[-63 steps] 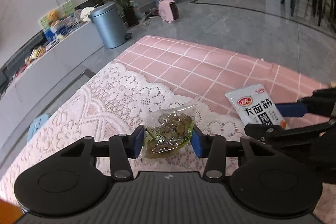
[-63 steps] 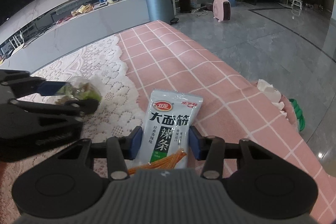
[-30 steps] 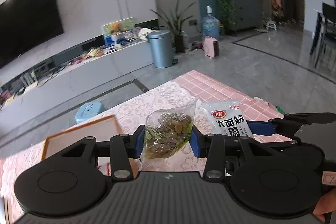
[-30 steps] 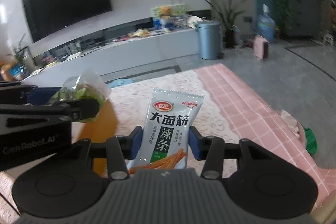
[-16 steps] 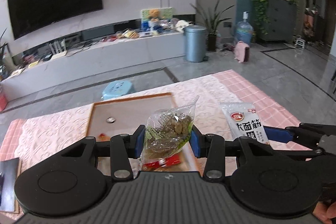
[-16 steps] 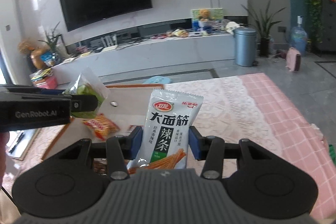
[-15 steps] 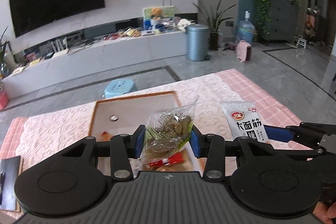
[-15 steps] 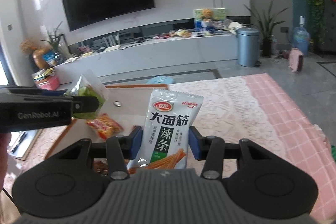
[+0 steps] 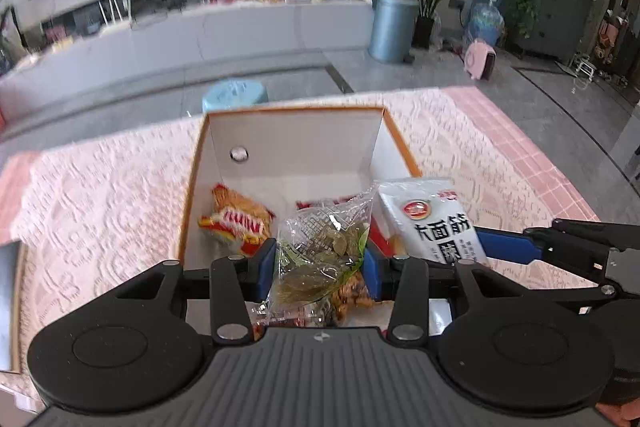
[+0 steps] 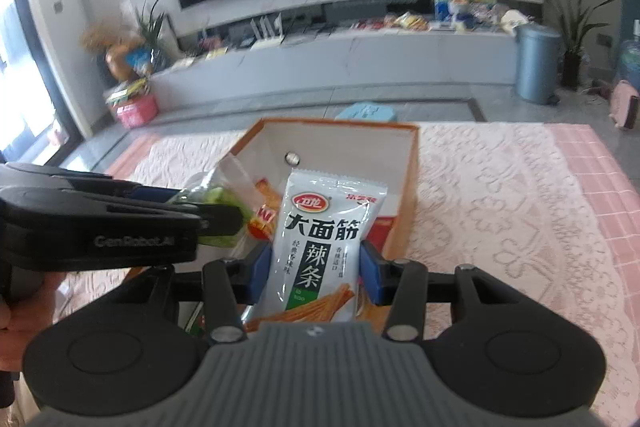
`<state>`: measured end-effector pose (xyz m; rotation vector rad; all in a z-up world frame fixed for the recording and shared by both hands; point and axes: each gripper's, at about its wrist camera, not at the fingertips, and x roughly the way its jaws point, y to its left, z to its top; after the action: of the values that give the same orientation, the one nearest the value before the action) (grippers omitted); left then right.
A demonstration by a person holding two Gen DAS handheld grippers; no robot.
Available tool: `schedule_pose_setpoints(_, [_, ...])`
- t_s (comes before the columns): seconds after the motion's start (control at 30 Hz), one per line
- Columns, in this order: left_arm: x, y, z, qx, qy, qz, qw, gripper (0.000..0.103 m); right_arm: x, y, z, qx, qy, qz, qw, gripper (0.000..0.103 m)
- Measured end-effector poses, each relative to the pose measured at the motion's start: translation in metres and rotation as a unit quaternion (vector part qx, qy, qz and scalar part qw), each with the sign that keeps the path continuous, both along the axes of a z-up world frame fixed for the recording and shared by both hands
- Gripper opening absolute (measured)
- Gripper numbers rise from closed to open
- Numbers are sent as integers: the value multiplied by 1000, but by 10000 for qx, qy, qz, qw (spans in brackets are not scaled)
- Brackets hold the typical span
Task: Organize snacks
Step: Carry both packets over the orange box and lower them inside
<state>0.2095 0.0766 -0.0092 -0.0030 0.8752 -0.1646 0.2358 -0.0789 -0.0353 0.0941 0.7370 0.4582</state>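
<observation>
My left gripper (image 9: 320, 263) is shut on a clear bag of green snacks (image 9: 324, 251), held above the open white box with orange rim (image 9: 296, 147). My right gripper (image 10: 316, 267) is shut on a white spicy-strip packet (image 10: 324, 239), held just right of the left one, over the box's right part (image 10: 408, 179). The left gripper and its bag (image 10: 216, 199) show at the left in the right wrist view; the right gripper's packet (image 9: 436, 223) shows at the right in the left wrist view. Inside the box lie an orange-red snack packet (image 9: 236, 219) and other red wrappers.
The box stands on a table with a white lace cloth (image 9: 100, 195) over a pink checked cloth (image 10: 592, 167). A dark flat object (image 9: 8, 299) lies at the table's left edge. Beyond the table are a blue stool (image 9: 234, 95), a grey bin (image 9: 390, 27) and a long TV bench.
Both grippers have moved forward and down toward the box with their packets still held. The box now looms larger and lies right below the two packets.
</observation>
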Motion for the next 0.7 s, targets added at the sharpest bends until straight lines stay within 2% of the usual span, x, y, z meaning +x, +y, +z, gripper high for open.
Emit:
schedule_pose_setpoints(0.3, [26,19,-31,96,558,6,9984,49,33,28,-22,-320,363,366,9982,46])
schedule_pose_setpoints(0.5, [34,24,-45,392,643,-128,9971,49,51,42,-40,-742,431,611,9944,46])
schedule_pose_setpoints(0.7, [38,24,-55,500,749,-259,9956,50,57,51,-53,-1065,459,769,9903,46])
